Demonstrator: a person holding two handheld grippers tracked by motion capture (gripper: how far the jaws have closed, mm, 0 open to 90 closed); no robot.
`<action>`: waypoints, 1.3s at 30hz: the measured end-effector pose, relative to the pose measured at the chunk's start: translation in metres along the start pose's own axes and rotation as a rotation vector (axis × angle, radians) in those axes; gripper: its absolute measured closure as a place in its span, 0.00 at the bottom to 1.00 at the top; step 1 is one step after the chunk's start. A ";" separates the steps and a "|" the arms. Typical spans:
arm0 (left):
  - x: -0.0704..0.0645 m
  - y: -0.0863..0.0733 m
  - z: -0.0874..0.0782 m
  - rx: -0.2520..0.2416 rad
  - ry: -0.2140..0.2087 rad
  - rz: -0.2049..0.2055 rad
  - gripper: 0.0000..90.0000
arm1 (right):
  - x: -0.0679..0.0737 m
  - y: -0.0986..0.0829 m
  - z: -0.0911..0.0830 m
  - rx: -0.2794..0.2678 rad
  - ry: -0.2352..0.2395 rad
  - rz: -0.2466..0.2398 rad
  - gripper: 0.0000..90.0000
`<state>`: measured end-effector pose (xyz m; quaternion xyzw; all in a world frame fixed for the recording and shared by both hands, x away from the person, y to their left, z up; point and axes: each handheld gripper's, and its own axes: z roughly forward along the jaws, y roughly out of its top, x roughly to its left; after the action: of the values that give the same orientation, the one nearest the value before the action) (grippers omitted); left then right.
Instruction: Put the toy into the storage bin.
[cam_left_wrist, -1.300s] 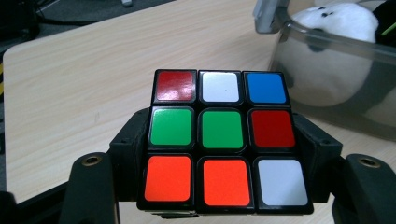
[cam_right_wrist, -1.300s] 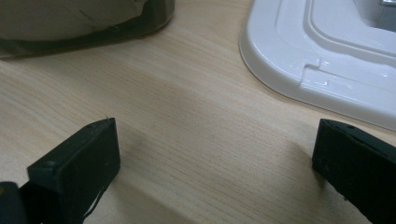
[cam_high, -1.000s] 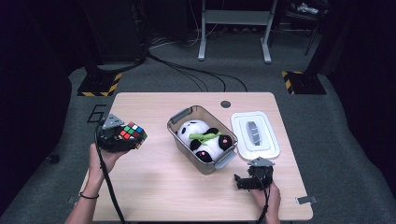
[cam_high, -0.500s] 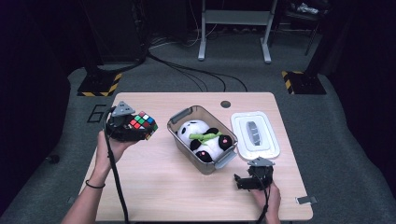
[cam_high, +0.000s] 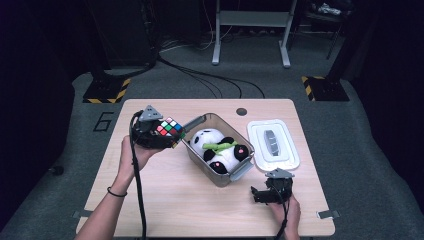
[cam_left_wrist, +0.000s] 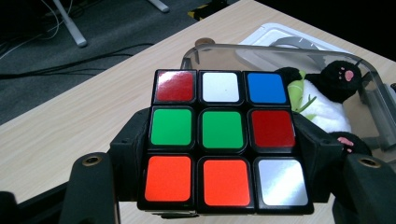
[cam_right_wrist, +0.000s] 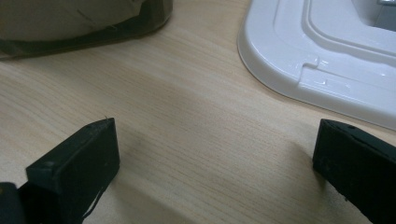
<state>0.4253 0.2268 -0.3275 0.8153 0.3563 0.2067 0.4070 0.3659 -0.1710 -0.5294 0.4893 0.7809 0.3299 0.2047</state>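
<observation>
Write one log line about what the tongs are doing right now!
left tongs: shut on cube, beside box | box: holds panda | lid: off, on table | right tongs: open, empty

one puzzle cube, one plush panda, one clear bin, one white lid, two grippers.

Wooden tabletop, pale grain, w/ a small dark round grommet near its far edge. White lid lies flat on the right side, grey handle at its centre, apart from other items. Grey floor beyond: black cables trail across it, two yellow-black hazard-striped plates at left & right, metal stand legs at back. A "6" marked on the floor just left of the tabletop.
</observation>
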 end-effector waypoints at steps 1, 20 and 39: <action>-0.002 0.002 0.003 0.001 -0.003 0.000 0.38 | 0.000 0.000 0.000 0.000 0.000 0.000 0.00; -0.050 0.030 0.050 0.020 -0.107 0.046 0.38 | -0.001 0.000 0.000 -0.004 -0.001 -0.003 0.00; -0.104 0.022 0.102 0.058 -0.218 0.043 0.38 | -0.001 0.000 0.000 -0.003 -0.002 -0.002 0.00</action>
<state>0.4296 0.0870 -0.3735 0.8518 0.2983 0.1149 0.4150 0.3661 -0.1715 -0.5294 0.4885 0.7807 0.3306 0.2065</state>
